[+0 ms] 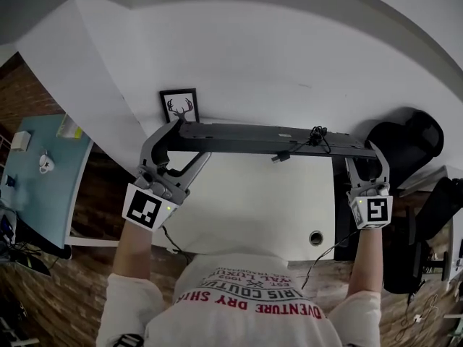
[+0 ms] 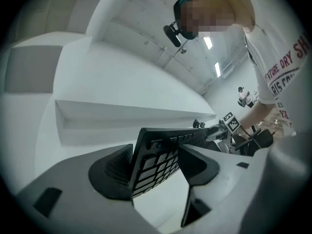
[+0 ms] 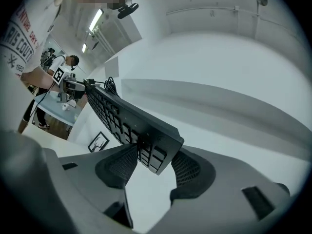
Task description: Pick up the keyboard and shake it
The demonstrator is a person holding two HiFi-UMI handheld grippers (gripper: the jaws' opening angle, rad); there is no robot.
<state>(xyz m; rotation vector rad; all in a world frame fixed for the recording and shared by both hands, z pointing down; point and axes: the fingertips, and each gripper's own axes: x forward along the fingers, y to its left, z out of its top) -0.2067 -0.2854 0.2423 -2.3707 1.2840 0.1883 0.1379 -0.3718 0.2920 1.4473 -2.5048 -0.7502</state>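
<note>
Right now I have the keyboard (image 1: 260, 139) up in the air, well clear of the white counter (image 1: 253, 208) below it. It hangs level in front of the wall with one end in each pair of tongs. The left tongs (image 1: 192, 140) are clamped wide across its left end, one pad on the key face and the other against the back. The right tongs (image 1: 365, 157) hold the right end the same way, though their bite looks shallower to me, taking little more than the corner.

Its long axis runs straight from one pair of tongs to the other, so neither hand is nearer and each carries an end. In both gripper views the keys face down and towards me. A bunched cable (image 1: 316, 134) sits on the body, right of its middle.

I judge the shake needs both ends moved together. If one hand leads, the body twists, and I expect the right corner to slip first.
</note>
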